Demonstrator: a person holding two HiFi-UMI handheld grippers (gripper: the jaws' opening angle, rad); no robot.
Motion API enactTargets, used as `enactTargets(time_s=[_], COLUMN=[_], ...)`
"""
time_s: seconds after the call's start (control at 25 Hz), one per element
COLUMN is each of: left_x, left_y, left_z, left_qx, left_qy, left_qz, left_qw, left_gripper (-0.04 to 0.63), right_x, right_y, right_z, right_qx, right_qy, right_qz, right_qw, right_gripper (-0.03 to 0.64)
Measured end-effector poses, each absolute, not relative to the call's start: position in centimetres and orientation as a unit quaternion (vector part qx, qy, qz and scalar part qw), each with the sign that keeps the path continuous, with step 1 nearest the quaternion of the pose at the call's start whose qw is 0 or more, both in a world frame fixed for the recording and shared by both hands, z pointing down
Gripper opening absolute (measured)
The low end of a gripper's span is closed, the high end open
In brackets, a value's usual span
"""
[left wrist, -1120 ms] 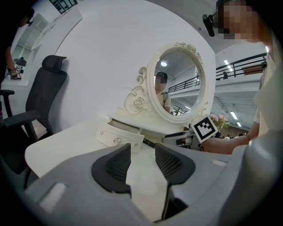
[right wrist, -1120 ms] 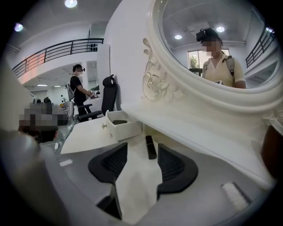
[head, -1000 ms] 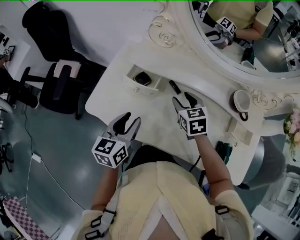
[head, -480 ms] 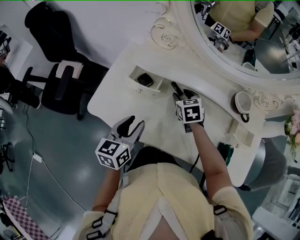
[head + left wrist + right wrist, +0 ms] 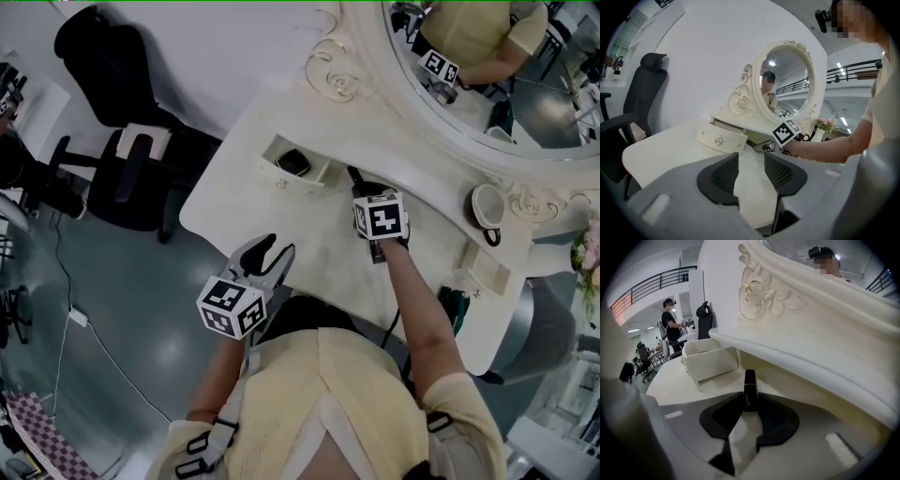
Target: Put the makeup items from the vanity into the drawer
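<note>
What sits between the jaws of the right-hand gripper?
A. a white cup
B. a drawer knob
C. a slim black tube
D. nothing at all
C: in the right gripper view, the right gripper has its jaws, which have just been closing, pressed against both sides of a slim black tube.

No legible text, labels, brands or numbers.
</note>
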State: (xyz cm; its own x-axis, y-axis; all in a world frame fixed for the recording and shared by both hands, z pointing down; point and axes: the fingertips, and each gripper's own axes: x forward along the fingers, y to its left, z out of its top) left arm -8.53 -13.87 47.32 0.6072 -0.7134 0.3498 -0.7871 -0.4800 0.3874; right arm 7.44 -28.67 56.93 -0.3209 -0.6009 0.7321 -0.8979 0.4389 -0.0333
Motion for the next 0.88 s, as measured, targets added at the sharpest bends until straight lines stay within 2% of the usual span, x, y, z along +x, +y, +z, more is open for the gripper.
enactTargets(time_s=[0.88], left_x=[-9.4], left_y=[-14.8], left_z=[46.9], left_qx=[0.855], left_qy=[-0.449], left_qz=[0.059], left_qw=[0.254], left_gripper=[0.167], right_x=[6.2], right_y=[-22.9], right_z=[51.0], right_qx=[0.416], right_qy=[-0.841], right_qz=[0.18], right_qw=[0.295], right_gripper=[0.103])
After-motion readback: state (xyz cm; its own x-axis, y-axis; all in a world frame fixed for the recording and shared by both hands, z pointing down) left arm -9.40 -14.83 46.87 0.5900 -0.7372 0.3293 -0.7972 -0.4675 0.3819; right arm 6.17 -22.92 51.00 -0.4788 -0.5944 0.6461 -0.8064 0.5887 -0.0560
